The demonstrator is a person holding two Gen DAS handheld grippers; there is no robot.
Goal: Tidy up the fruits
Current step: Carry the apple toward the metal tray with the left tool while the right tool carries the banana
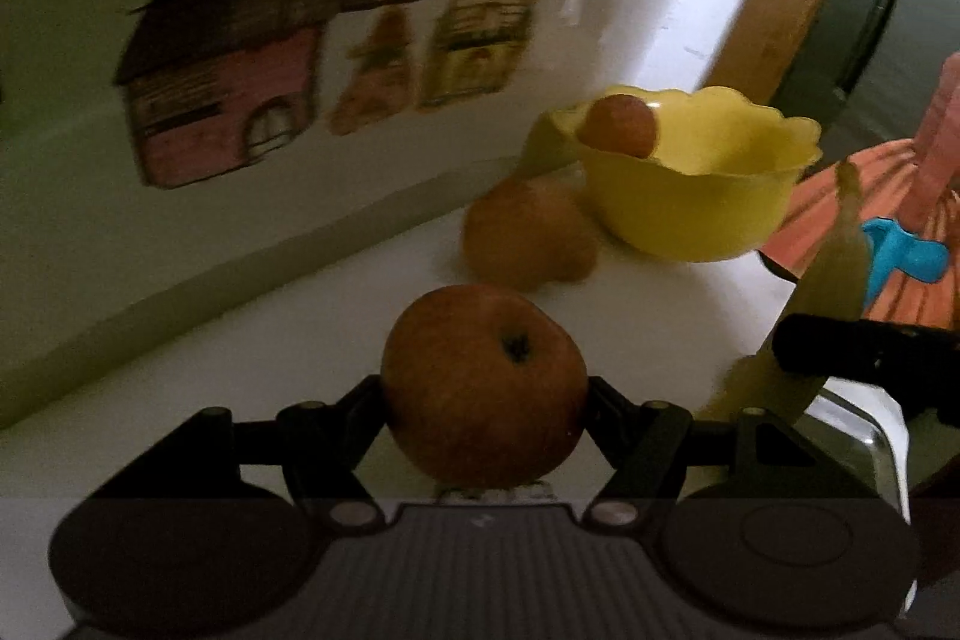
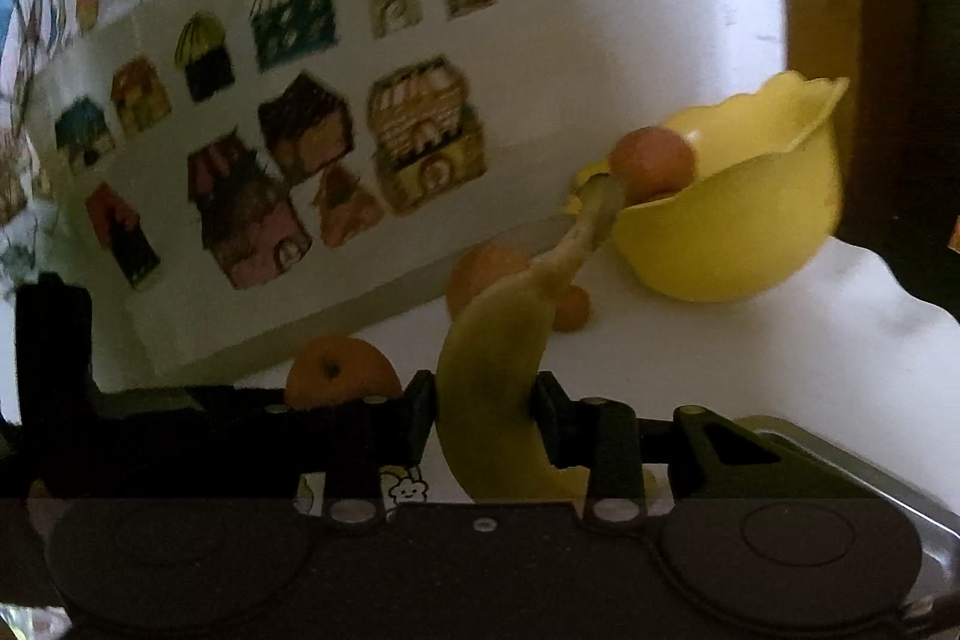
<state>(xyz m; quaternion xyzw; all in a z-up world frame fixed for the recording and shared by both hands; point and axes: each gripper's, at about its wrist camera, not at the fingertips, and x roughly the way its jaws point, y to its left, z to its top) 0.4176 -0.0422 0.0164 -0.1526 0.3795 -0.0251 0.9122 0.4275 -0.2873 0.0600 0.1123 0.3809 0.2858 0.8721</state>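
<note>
In the left wrist view, the left gripper (image 1: pixel 483 403) grasps an apple (image 1: pixel 483 383), its two fingers pressed against the fruit's left and right sides, blossom end facing up toward the camera. The yellow bowl (image 1: pixel 714 214) sits farther off and to the right, already holding one round fruit (image 1: pixel 620 125); two more orange fruits (image 1: pixel 528 235) lie on the white table (image 1: pixel 270 340) between the apple and the bowl. So the apple's likely way runs forward and right, over those loose fruits.

In the right wrist view, the right gripper (image 2: pixel 485 415) is clenched across the middle of a banana (image 2: pixel 498 364), whose long axis runs from near the camera up and away, its stem tip reaching toward the bowl (image 2: pixel 744 244) at far right. The bowl's rim looks closer to the banana's tip than to the apple, so I judge the right hand the nearer one.
</note>
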